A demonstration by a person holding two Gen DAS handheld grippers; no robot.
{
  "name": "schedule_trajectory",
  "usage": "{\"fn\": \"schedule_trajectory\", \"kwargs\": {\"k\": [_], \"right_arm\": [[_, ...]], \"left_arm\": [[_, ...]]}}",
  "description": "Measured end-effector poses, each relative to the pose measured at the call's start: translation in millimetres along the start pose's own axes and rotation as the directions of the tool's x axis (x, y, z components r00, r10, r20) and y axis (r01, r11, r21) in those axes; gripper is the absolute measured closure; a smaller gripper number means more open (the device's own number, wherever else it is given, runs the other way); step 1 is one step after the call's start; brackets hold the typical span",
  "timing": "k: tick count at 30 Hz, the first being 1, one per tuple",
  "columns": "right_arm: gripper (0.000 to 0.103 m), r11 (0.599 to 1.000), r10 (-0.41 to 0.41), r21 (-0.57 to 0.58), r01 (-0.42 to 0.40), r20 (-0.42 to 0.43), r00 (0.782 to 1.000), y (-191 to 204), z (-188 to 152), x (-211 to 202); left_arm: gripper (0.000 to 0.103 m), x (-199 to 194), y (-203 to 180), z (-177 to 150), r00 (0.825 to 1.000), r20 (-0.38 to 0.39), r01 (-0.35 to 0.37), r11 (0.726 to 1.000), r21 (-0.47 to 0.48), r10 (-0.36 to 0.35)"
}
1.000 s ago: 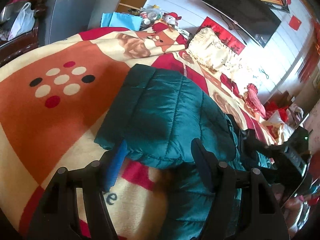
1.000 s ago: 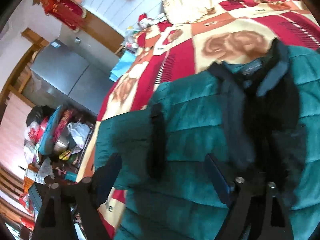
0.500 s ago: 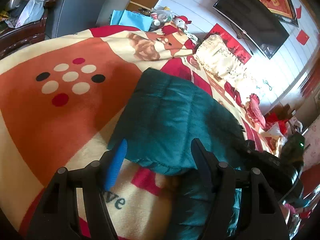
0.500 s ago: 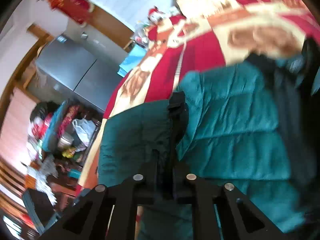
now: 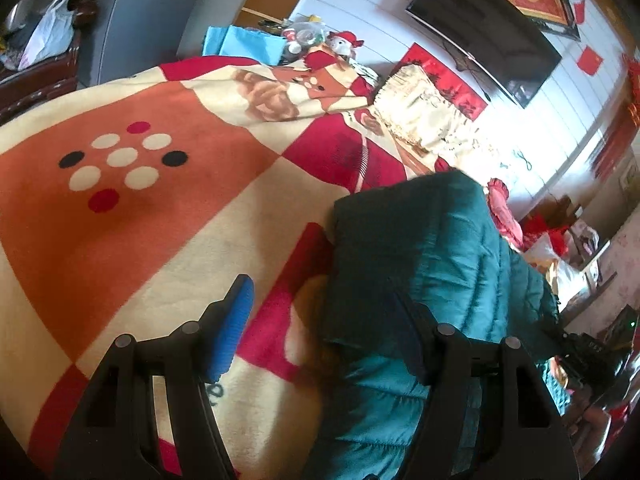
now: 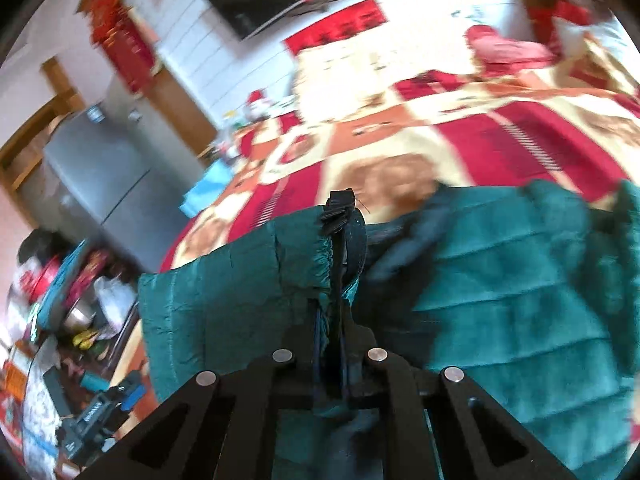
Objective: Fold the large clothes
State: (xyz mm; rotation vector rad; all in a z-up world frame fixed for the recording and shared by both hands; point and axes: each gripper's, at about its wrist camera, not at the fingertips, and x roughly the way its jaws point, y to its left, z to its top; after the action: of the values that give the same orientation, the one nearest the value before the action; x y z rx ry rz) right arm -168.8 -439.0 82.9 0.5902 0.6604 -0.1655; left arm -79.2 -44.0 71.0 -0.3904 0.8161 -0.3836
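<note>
Teal puffer jacket (image 5: 432,256) half-folded on the patterned blanket (image 5: 168,216), sleeve cuff pinched.

Lay bulky and soft across the bed, judged light, springy and slippery-shelled; best gripped at the gathered cuff (image 6: 340,216) or a seam, not the puffed panels. Right gripper (image 6: 334,320) clamped together on that cuff; left gripper (image 5: 320,320) spread wide apart, holding nothing, far finger over the jacket's edge. Right view blurred; collar, other sleeve and hem cut off or buried under folds.
</note>
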Motion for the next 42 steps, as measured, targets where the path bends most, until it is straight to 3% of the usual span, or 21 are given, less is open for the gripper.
{"fn": "schedule_trajectory", "kwargs": {"k": [6, 12, 13, 16, 20, 21, 22, 26, 28, 30, 31, 34, 36, 39, 42], "right_arm": [[0.096, 0.992, -0.112, 0.063, 0.11, 0.029, 0.993, -59, 7, -37], [0.097, 0.97, -0.233, 0.08, 0.23, 0.042, 0.971, -97, 8, -52], [0.097, 0.962, -0.266, 0.076, 0.263, 0.038, 0.963, -102, 7, -49], [0.098, 0.91, -0.414, 0.005, 0.415, 0.035, 0.909, -111, 5, -29], [0.099, 0.859, -0.512, -0.008, 0.513, 0.033, 0.858, -124, 5, -11], [0.099, 0.863, -0.504, 0.001, 0.505, 0.038, 0.863, -128, 7, -11], [0.099, 0.882, -0.471, 0.012, 0.471, 0.033, 0.882, -131, 8, -14], [0.097, 0.889, -0.457, -0.002, 0.458, 0.055, 0.888, -122, 9, -41], [0.09, 0.924, -0.38, -0.018, 0.381, 0.052, 0.924, -109, 8, -54], [0.043, 0.95, -0.31, -0.046, 0.31, 0.024, 0.951, -94, 6, -54], [0.035, 0.962, -0.265, -0.064, 0.265, 0.011, 0.964, -85, 4, -51], [0.033, 0.975, -0.179, -0.135, 0.178, 0.001, 0.984, -62, -3, -35], [0.034, 0.971, -0.181, -0.168, 0.172, -0.037, 0.983, -53, -6, -15], [0.044, 0.96, -0.231, -0.181, 0.213, -0.082, 0.97, -57, -7, 18], [0.044, 0.935, -0.331, -0.176, 0.309, -0.116, 0.936, -77, -8, 48]], "left_arm": [[0.036, 10, -16, -10, 1.0, -0.028, -0.005, 0.998, 0.057, 0.006], [0.036, 21, -33, -15, 0.999, -0.047, -0.008, 0.994, 0.107, 0.013], [0.036, 22, -36, -16, 0.999, -0.053, -0.006, 0.994, 0.112, 0.012], [0.036, 26, -47, -18, 0.998, -0.053, -0.006, 0.989, 0.148, 0.014], [0.036, 31, -65, -23, 0.997, -0.062, -0.029, 0.973, 0.23, 0.045], [0.036, 32, -68, -23, 0.997, -0.066, -0.031, 0.971, 0.237, 0.047], [0.036, 32, -72, -23, 0.996, -0.068, -0.032, 0.969, 0.246, 0.05], [0.036, 42, -90, -19, 0.994, -0.065, -0.063, 0.953, 0.297, 0.086], [0.036, 51, -100, -16, 0.992, -0.056, -0.086, 0.94, 0.331, 0.11], [0.036, 64, -107, -16, 0.986, -0.068, -0.117, 0.922, 0.368, 0.152], [0.036, 70, -109, -17, 0.983, -0.081, -0.124, 0.916, 0.382, 0.167], [0.036, 88, -106, -25, 0.976, -0.121, -0.12, 0.907, 0.404, 0.184], [0.036, 99, -104, -31, 0.969, -0.141, -0.129, 0.9, 0.416, 0.204], [0.033, 105, -102, -34, 0.967, -0.152, -0.128, 0.903, 0.41, 0.206], [0.023, 109, -99, -34, 0.968, -0.152, -0.128, 0.911, 0.393, 0.202]]}}
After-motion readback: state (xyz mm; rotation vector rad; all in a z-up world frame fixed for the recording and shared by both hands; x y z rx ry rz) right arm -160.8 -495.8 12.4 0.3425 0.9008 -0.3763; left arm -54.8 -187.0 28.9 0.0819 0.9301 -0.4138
